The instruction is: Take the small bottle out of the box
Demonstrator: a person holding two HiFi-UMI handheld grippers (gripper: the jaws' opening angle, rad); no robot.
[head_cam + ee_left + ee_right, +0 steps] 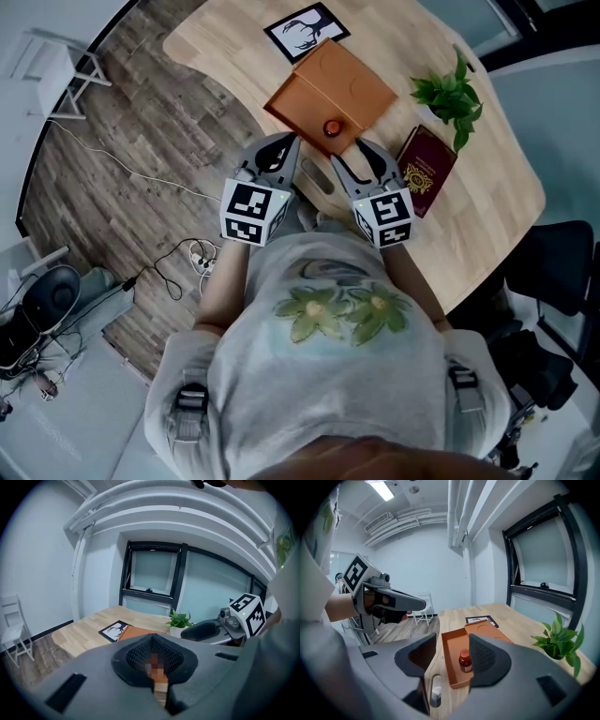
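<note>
**A:** How are the claws carried?

**B:** Side by side and close together, out in front of the chest at the near edge of the table (487, 202). Both are tipped forward and down. The left claw (281, 145) and the right claw (349, 155) each carry a marker cube at the rear.

**A:** And the jaws?

**B:** On the left claw they are closed, pad against pad. On the right claw they stand wide apart.

**A:** The arms?

**B:** The left forearm (223, 281) and the right forearm (409, 279) are bare. Both run back from the claws, tucked in close to the body.
</note>
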